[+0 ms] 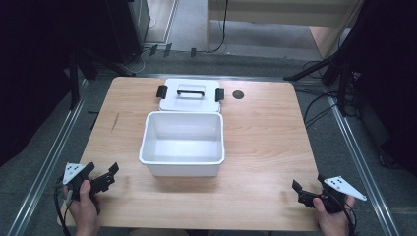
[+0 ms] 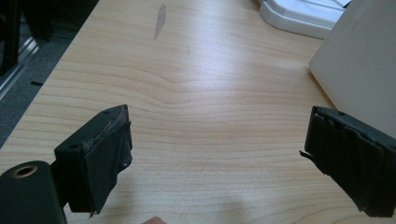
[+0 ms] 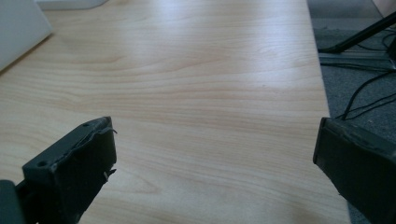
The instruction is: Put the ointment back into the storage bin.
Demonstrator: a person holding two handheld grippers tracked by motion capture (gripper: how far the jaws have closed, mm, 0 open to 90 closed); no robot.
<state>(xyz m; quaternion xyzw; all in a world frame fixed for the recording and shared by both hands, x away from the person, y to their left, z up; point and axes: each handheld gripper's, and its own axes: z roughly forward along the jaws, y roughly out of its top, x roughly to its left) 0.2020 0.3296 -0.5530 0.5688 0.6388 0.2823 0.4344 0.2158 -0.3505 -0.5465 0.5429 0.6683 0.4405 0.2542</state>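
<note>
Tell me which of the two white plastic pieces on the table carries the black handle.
The flat lid lying at the far side, touching the open white box. It has a black handle and black side latches; the box is deep, empty and plain.

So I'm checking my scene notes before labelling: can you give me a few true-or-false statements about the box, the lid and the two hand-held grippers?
1. The white box is open and empty. True.
2. The lid sits on the box. False: it lies on the table just behind it.
3. The left hand-held gripper is open. True.
4. The right hand-held gripper grips the lid's handle. False: it is open, near the table's front corner.
</note>
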